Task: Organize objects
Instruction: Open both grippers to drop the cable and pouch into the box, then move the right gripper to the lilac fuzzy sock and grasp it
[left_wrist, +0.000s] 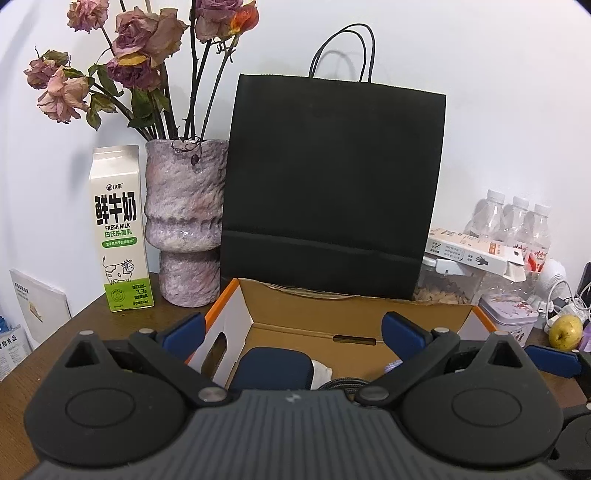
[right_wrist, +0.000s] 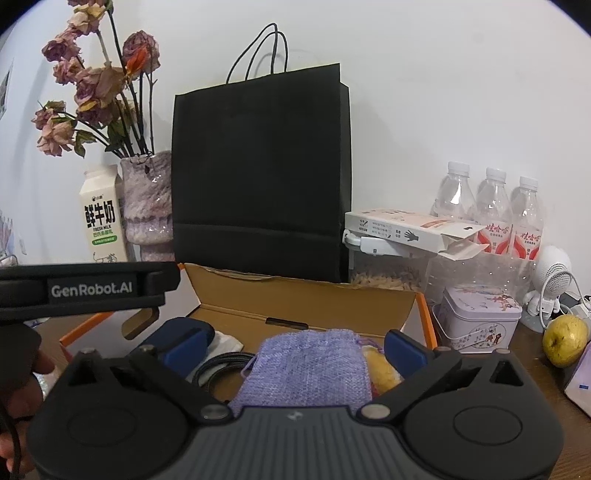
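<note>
Both my grippers hang over the open cardboard box (right_wrist: 306, 299) that fills the lower middle of each view, because that is where I am gathering the loose things. My right gripper (right_wrist: 295, 349) stands wide, its blue pads on either side of the purple knitted pouch (right_wrist: 306, 365) but not pressing it; the pouch lies in the box at the bottom centre, so I judge it put away rather than held. Beside it, right of centre, sits something yellow (right_wrist: 380, 369) I cannot identify, and to the left a coiled dark cable (right_wrist: 221, 363) over a white cloth (right_wrist: 229, 341). My left gripper (left_wrist: 295, 332) is spread wide too and holds nothing; in its view the box (left_wrist: 354, 314) lies straight ahead, with a dark blue case (left_wrist: 273, 365) at the bottom centre. The black paper bag (left_wrist: 332, 177) stands upright behind the box, against the wall. The pear (right_wrist: 565, 339) at the far right edge and the lilac tin (right_wrist: 480, 317) next to the box remain out on the table, so I take sorting as unfinished.
</note>
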